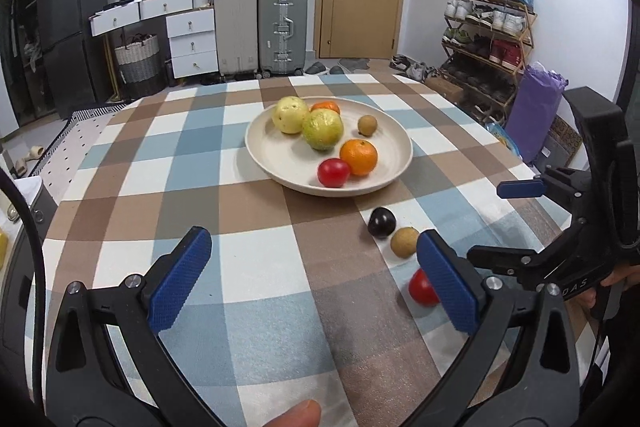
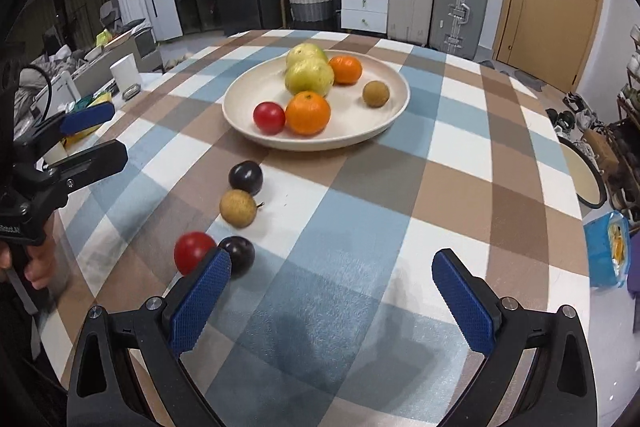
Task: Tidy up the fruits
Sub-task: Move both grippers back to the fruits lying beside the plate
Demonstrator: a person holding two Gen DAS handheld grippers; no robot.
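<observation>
Blue-padded left gripper and right gripper are held spread wide, empty, above the checked tablecloth.

6 fruits plated, 4 seemingly loose

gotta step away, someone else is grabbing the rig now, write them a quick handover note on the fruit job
Left gripper: jaws open, empty, low over the tablecloth.
Right gripper: jaws open, empty.
Done: the plate holds two green-yellow fruits, two oranges, a red fruit and a small brown fruit.
Left: four loose fruits on the cloth near the plate: a dark plum, a brown fruit, a red one and a second dark plum, the last two by the right gripper's left jaw. Probably these go onto the plate next.
</observation>
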